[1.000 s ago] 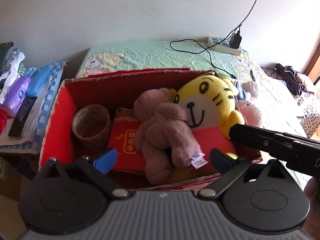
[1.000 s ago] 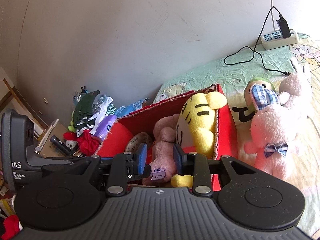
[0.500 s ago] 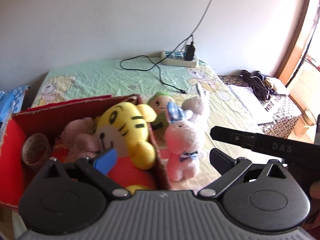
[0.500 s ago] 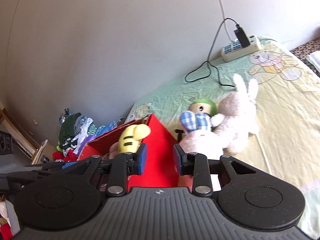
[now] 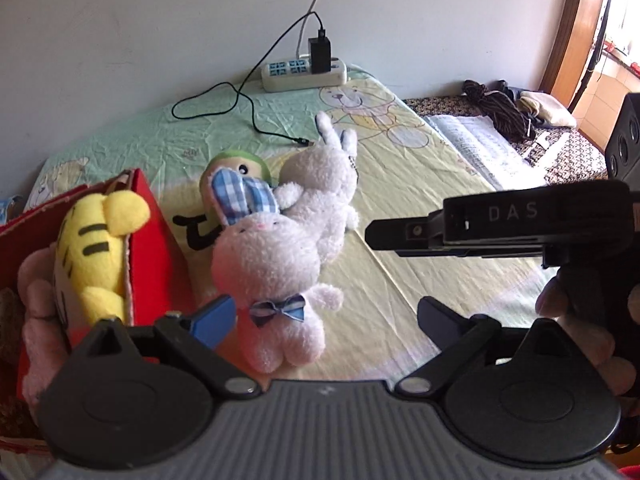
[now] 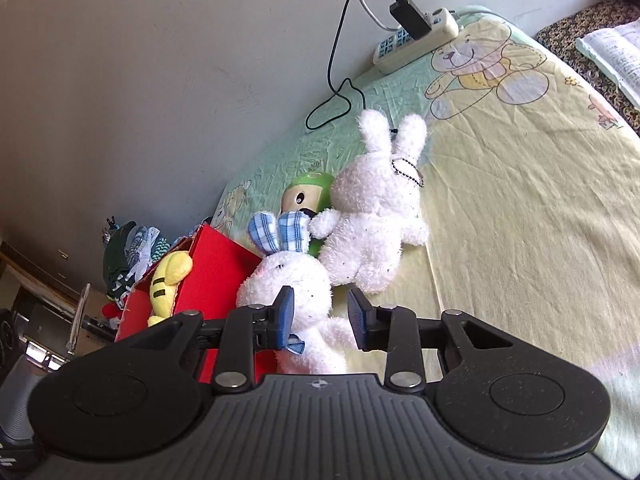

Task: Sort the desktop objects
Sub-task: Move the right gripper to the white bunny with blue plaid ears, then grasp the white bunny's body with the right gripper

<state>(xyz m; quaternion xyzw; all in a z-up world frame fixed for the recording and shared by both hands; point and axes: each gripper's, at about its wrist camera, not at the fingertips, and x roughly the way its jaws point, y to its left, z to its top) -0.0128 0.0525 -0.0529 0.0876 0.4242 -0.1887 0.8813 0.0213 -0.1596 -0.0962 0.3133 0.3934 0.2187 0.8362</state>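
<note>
Right hand-held gripper (image 6: 320,316) parted around pink bunny (image 6: 292,280), left hand-held gripper (image 5: 324,320) spread wide, empty, red box (image 5: 156,256) beside

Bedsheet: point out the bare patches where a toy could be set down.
Free: the yellow bedsheet right of the white rabbit, up to the power strip. Also the green stretch around the black cable. Crowded: beside the red box, where the plush toys pile together.

Fluffy plush rabbits (image 5: 272,264) lie on a creased cotton sheet (image 5: 400,184) (matt), beside a cardboard box (image 5: 156,240).
</note>
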